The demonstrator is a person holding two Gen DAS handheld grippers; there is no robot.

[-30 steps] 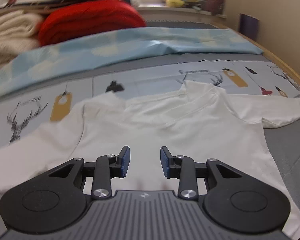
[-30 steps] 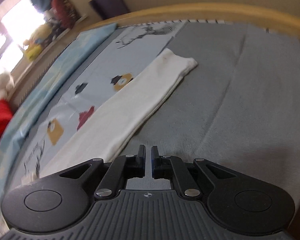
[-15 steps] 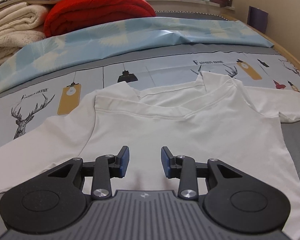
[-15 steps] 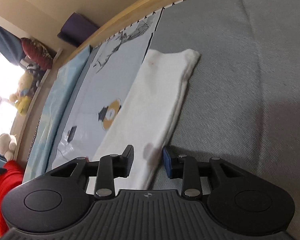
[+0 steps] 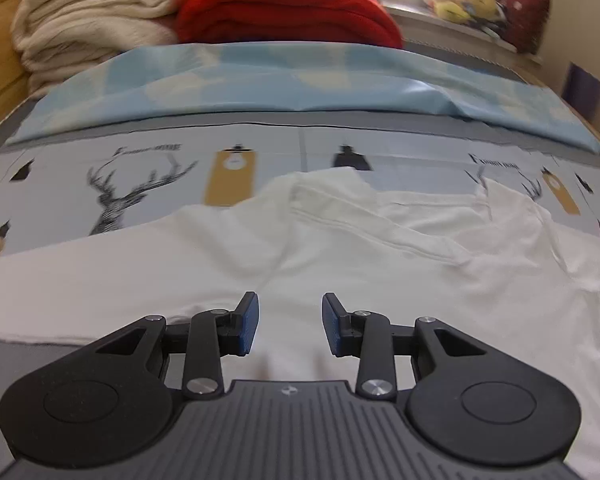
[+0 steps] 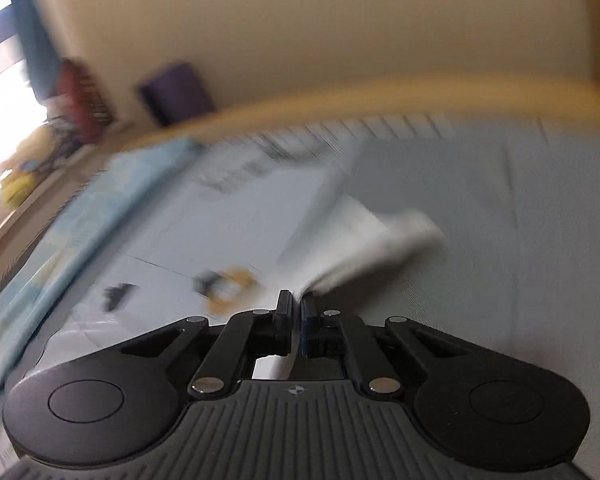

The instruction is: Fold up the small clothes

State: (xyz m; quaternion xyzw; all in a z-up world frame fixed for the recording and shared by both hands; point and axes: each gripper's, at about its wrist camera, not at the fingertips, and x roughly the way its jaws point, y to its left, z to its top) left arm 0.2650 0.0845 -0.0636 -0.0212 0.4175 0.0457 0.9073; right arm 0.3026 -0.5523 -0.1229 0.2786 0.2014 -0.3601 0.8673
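A white long-sleeved shirt (image 5: 380, 272) lies flat on the bed, collar toward the far side, one sleeve running off to the left. My left gripper (image 5: 290, 304) hovers over the shirt's body near that sleeve's armpit, its blue pads apart with nothing between them. In the blurred right wrist view, my right gripper (image 6: 296, 300) is shut on the edge of the shirt's other sleeve (image 6: 380, 236). That sleeve rises in a crumpled fold from the grey bedcover (image 6: 500, 240) to the pads.
A red blanket (image 5: 288, 12) and cream blankets (image 5: 92, 20) are stacked at the far side behind a light-blue sheet (image 5: 300, 76). A deer-print cover (image 5: 140, 184) lies under the shirt. The wooden bed edge (image 6: 340, 96) and a purple object (image 6: 176, 92) lie beyond the sleeve.
My left gripper has slid left across the shirt, still open. My right gripper opened over the sleeve's edge, then shut on it, and the sleeve end now lifts off the bed.
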